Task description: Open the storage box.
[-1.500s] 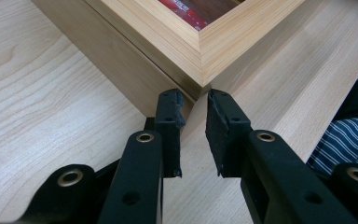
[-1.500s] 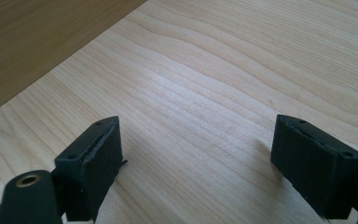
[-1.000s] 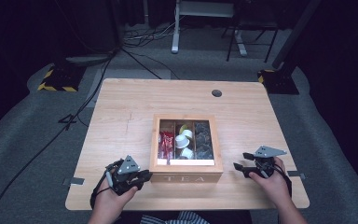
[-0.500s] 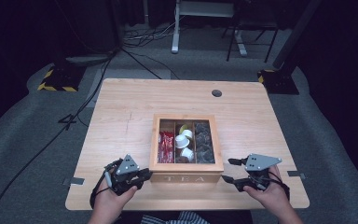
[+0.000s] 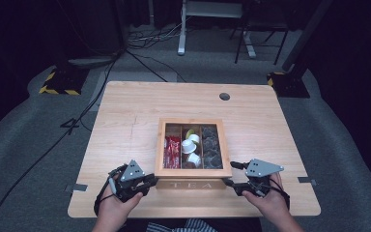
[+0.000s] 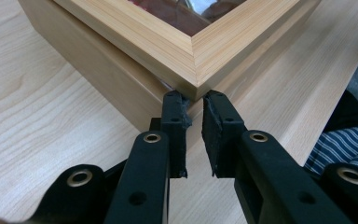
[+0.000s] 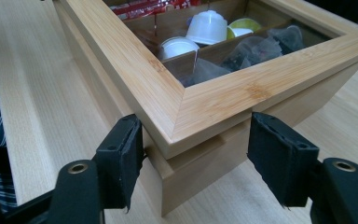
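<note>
Tea box (image 5: 193,170) of pale wood sits on the table (image 5: 125,121) near the person's edge, its glass-paned lid (image 7: 205,105) shut over three compartments: red packets (image 5: 173,151) in the left one, white capsules (image 5: 191,146) in the middle, dark tea bags (image 5: 211,147) on the right. At its front left corner the left gripper (image 6: 194,114) has its jaws drawn nearly together, tips right at the corner under the lid's rim, with nothing clamped between them. At the front right corner the right gripper (image 7: 195,154) stands with jaws spread wide, one on either side of the corner; the left pad lies against the lid's edge while the right pad stands clear, so nothing is clamped. Both hands rest near the table's front edge; grey floor and cables lie beyond.
</note>
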A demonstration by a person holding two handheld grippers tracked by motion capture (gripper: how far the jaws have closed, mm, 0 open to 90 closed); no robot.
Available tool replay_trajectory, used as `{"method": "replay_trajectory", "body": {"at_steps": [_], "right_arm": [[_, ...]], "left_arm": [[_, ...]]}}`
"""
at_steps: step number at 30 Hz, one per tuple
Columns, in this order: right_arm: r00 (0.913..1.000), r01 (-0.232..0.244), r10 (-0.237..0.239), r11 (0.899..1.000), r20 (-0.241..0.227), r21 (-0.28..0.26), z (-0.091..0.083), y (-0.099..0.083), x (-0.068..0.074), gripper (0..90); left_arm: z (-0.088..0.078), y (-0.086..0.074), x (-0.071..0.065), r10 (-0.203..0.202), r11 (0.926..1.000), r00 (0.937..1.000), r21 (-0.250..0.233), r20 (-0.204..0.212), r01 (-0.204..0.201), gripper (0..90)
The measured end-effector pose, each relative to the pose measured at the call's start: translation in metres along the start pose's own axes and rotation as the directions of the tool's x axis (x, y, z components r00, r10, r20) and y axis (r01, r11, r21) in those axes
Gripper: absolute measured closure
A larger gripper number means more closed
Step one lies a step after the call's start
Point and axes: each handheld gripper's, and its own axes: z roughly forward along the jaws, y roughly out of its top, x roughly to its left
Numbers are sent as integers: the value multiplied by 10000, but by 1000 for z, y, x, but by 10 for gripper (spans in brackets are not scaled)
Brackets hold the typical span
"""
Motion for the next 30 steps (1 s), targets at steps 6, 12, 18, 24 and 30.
{"method": "replay_trajectory", "body": {"at_steps": [6,12,18,24,30], "right_arm": [[9983,372,-357,9988,461,-320,-3,6,2,358],[9950,714,-664,9952,742,-676,-5,11,3,360],[9869,1242,-1139,9884,1144,-874,-8,22,4,361],[9779,1612,-1459,9823,1498,-955,-9,33,5,362],[9740,1645,-1412,9785,1772,-1242,-11,44,1,370]], "left_arm": [[0,3,0,65,9992,10000,-400,-9,-65,755],[1,9,1,267,9965,9995,-789,-169,-280,713],[2,16,3,386,9925,9984,-1145,-406,-430,654],[2,24,8,244,9857,9977,-1649,-634,-346,576],[1,32,15,179,9794,9958,-1990,-893,-355,541]]}}
